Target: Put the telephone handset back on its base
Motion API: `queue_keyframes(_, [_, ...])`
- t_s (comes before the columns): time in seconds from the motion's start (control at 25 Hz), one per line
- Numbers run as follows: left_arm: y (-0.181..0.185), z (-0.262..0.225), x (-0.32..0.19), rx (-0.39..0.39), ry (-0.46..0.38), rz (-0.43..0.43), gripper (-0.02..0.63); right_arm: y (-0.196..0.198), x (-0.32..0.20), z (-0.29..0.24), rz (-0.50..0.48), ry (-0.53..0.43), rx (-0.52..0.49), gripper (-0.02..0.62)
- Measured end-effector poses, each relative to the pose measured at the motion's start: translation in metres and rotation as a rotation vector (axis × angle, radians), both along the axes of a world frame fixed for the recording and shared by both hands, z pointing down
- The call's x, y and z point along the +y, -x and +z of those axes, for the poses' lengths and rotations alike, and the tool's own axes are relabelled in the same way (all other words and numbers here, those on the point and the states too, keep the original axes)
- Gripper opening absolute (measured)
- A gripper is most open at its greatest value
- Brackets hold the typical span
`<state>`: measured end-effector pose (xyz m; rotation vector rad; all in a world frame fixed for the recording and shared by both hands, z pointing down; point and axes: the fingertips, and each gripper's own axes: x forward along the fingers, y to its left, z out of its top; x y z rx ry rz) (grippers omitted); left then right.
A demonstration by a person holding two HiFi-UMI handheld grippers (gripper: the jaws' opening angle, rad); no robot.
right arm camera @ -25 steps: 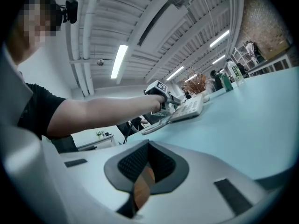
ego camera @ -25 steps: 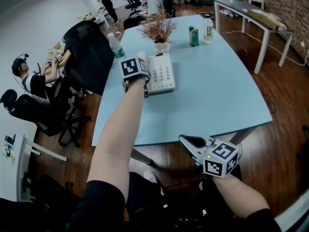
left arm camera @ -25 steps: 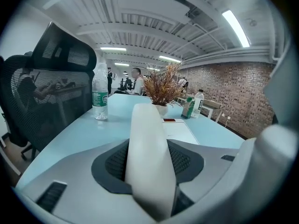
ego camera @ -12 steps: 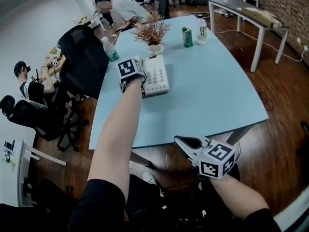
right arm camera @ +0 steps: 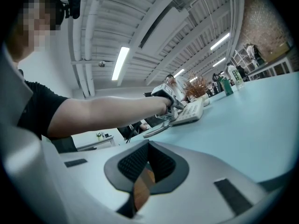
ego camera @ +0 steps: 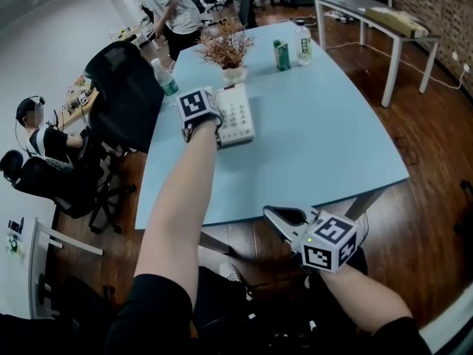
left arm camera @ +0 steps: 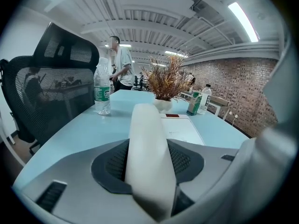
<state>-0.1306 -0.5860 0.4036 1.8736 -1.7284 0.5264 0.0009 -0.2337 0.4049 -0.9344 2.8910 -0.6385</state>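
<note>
The left gripper (left arm camera: 149, 171) clamps its jaws on the white handset (left arm camera: 145, 125), which lies along the left side of the telephone base (ego camera: 240, 115) on the pale blue table (ego camera: 325, 139). The right gripper (right arm camera: 147, 155) hangs off the table's near edge, its jaws together and empty.

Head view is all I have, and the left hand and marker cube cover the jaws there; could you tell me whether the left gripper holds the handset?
Observer: Yes; in the left gripper view the white handset stands between the pads of the left gripper, pressed on both sides.
Operator: Thank you. Which way does it point?
Observer: Away from the gripper, toward the plant pot, with the telephone base along its right.
Operator: And the right gripper?
Observer: Its own view shows the jaws together, nothing between them.
</note>
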Motion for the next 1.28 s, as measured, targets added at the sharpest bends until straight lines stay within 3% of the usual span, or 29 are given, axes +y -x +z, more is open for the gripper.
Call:
queue_keyframes(0.24, [-0.001,0.002,0.001,-0.005,0.002,0.004,0.21,0.001,0.001,0.0,-0.002,-0.001,0.003,0.015])
queue_keyframes(0.32, [0.0,-0.004,0.001,-0.022,-0.018,0.007,0.258,0.001,0.001,-0.001,-0.002,-0.003,0.002,0.015])
queue_keyframes(0.6, [0.008,-0.018,0.007,-0.038,-0.045,0.006,0.261,0.003,0.004,-0.001,-0.007,-0.011,0.006,0.015])
queue_keyframes(0.68, [0.009,-0.022,0.014,-0.037,-0.054,0.029,0.261,0.006,0.008,-0.003,-0.021,-0.023,0.016,0.015])
queue_keyframes(0.8, [0.006,-0.038,0.03,-0.099,-0.104,0.097,0.259,0.011,0.013,-0.008,-0.035,-0.042,0.016,0.015])
queue_keyframes(0.84, [0.003,-0.048,0.038,-0.118,-0.137,0.127,0.237,0.011,0.014,-0.008,-0.034,-0.038,0.009,0.015])
queue_keyframes(0.96, [-0.013,-0.086,0.065,-0.122,-0.294,0.247,0.031,0.014,0.014,-0.009,-0.033,0.002,-0.036,0.015])
queue_keyframes(1.0, [-0.015,-0.095,0.078,-0.126,-0.329,0.281,0.003,0.015,0.015,-0.01,-0.034,0.014,-0.051,0.015])
queue_keyframes(1.12, [-0.013,-0.109,0.122,-0.123,-0.378,0.358,0.0,0.018,0.018,-0.014,-0.044,0.021,-0.054,0.015])
queue_keyframes(1.28, [-0.002,-0.114,0.182,-0.007,-0.387,0.425,0.0,0.019,0.029,-0.026,-0.045,-0.022,-0.028,0.015])
